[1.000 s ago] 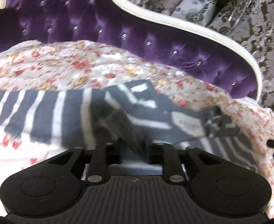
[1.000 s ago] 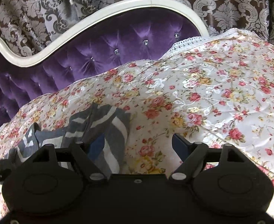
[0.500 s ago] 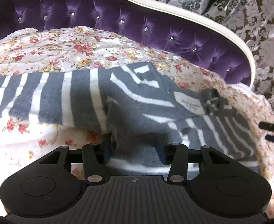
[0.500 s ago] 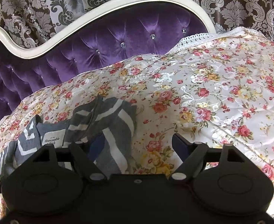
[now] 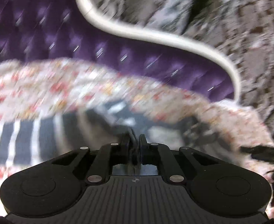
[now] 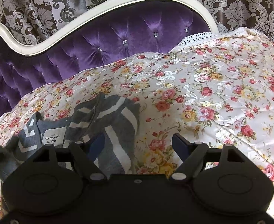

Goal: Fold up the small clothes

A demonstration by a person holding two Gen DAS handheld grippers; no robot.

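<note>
One grey-and-white striped garment [image 6: 107, 119] with one white label [image 6: 53, 136], one floral bedspread [image 6: 211, 85], one purple tufted headboard [image 6: 118, 37], two grippers

Floral bedspread [image 6: 202, 85] under striped grey garment [image 6: 107, 115]

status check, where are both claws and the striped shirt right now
Left claw just closed, pinching the striped shirt. Right claw open, holding nothing, above shirt edge and floral bedspread. Nothing in the way.
</note>
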